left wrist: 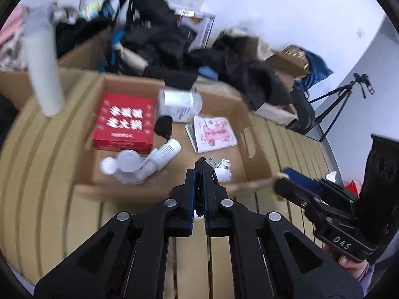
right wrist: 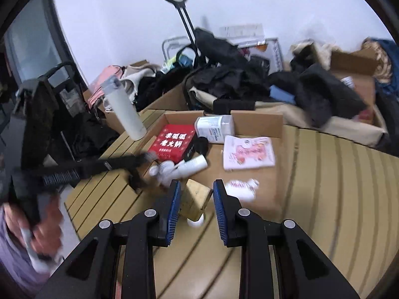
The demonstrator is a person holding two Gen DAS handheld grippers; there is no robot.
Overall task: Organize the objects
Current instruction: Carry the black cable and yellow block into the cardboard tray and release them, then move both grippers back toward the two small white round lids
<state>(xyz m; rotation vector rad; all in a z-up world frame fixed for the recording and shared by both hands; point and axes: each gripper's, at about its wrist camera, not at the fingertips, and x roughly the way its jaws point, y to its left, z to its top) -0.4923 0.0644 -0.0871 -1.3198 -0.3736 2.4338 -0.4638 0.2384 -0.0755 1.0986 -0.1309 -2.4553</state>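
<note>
An open cardboard box (left wrist: pixel 251 147) on the slatted wooden table holds a red box (left wrist: pixel 123 123), a clear jar (left wrist: pixel 179 103), white bottles (left wrist: pixel 139 162), a pink booklet (left wrist: pixel 214 133) and a white packet (left wrist: pixel 224 173). My left gripper (left wrist: pixel 198 174) is shut on a black USB cable (left wrist: pixel 208 162) over the box's front edge. My right gripper (right wrist: pixel 195 199) holds a tan wooden block (right wrist: pixel 195 198) between its pads just in front of the box (right wrist: pixel 256 117); its jaws stand fairly wide. The red box (right wrist: pixel 174 143) and booklet (right wrist: pixel 247 152) show there too.
A white thermos (left wrist: pixel 43 72) stands at the table's left, also in the right wrist view (right wrist: pixel 124 111). Piles of dark clothes (left wrist: pixel 159 37) and cardboard boxes crowd behind the table. A tripod (left wrist: pixel 336 102) stands at the right. A small white object (right wrist: pixel 195 221) lies under the block.
</note>
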